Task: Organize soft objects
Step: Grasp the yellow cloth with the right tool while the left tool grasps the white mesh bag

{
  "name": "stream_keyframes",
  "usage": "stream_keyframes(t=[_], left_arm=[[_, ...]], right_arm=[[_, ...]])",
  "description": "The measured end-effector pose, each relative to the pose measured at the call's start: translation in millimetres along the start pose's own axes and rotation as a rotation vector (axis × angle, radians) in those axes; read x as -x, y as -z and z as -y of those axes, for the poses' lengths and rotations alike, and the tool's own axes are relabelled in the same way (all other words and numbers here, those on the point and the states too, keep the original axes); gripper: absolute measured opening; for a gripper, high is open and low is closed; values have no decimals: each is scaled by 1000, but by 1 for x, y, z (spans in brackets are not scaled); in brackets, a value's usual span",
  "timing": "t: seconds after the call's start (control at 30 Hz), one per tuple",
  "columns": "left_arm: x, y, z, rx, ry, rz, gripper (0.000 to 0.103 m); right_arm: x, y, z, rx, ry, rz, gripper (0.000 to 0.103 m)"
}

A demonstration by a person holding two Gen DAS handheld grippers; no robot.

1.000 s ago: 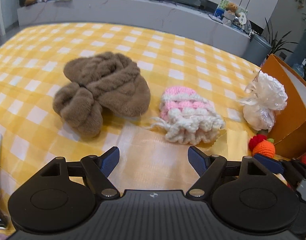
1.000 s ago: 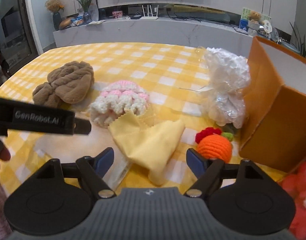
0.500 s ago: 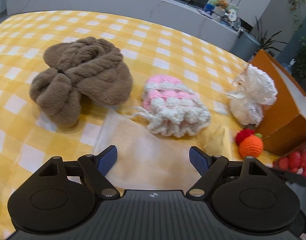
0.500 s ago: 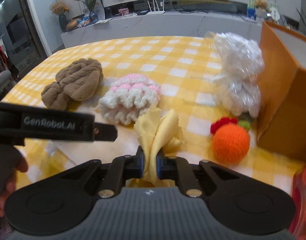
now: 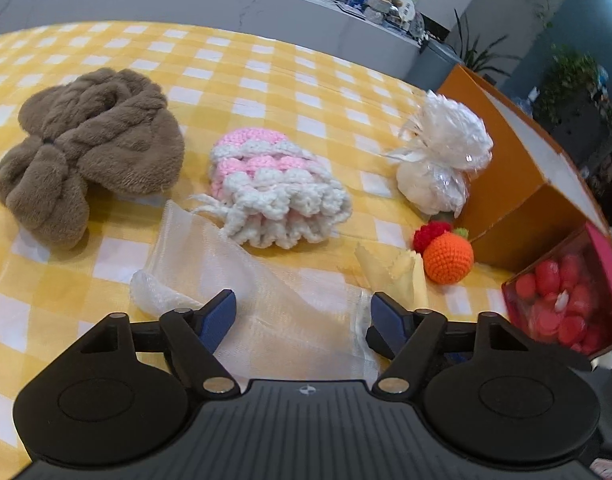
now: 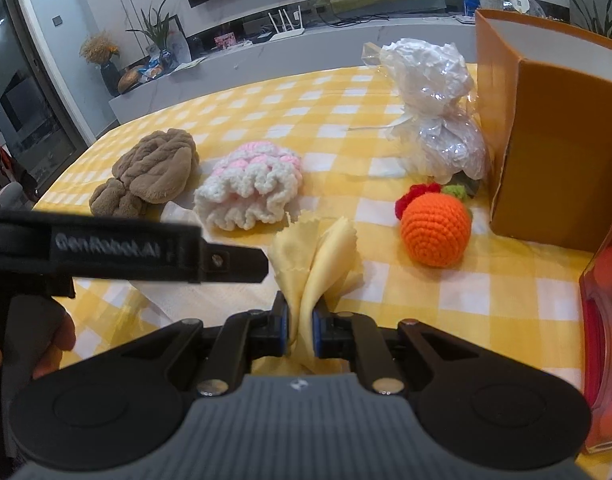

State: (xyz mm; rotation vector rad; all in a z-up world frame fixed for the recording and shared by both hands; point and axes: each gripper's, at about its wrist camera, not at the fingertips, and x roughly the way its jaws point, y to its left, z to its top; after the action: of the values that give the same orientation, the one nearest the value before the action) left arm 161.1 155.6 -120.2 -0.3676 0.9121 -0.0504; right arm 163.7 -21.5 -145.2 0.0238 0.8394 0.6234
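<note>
Left tool (image 5: 302, 316) spread wide, right tool (image 6: 300, 330) clamped tight

I see even, bright indoor light, soft shadows, fisheye bending at edges, and near parts slightly blurred.

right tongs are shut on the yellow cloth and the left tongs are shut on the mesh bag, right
Not quite. The right tongs are shut on the yellow cloth, as the right wrist view shows. But the left tongs are open: the left wrist view shows their blue tips spread wide apart above the mesh bag, gripping nothing.
</note>
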Motion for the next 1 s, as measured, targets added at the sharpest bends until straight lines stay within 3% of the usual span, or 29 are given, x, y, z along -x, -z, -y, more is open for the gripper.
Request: stream_keyframes(t=[0.1, 0.27, 0.37, 0.47, 0.57, 0.7, 0.83, 1.0], left_arm=[[-3, 2, 8, -46, -13, 1, 73], [-4, 2, 13, -94, -119, 14, 28], [-7, 3, 21, -145, -184, 17, 18], [-6, 3, 19, -133, -178, 23, 7], [3, 2, 11, -79, -116, 50, 4], [19, 7, 14, -81, -56, 81, 3], [32, 19, 38, -231, 41, 84, 3], [20, 33, 63, -341, 64, -1, 5]], right_arm=[[1, 1, 2, -22, -10, 7, 10], [9, 4, 7, -31, 16, 24, 9], [12, 6, 9, -25, 27, 19, 9], [13, 7, 12, -43, 25, 18, 9], [18, 6, 10, -28, 36, 29, 10], [29, 4, 6, -14, 31, 47, 10], [45, 4, 10, -22, 53, 60, 9], [68, 12, 23, -25, 109, 75, 9]])
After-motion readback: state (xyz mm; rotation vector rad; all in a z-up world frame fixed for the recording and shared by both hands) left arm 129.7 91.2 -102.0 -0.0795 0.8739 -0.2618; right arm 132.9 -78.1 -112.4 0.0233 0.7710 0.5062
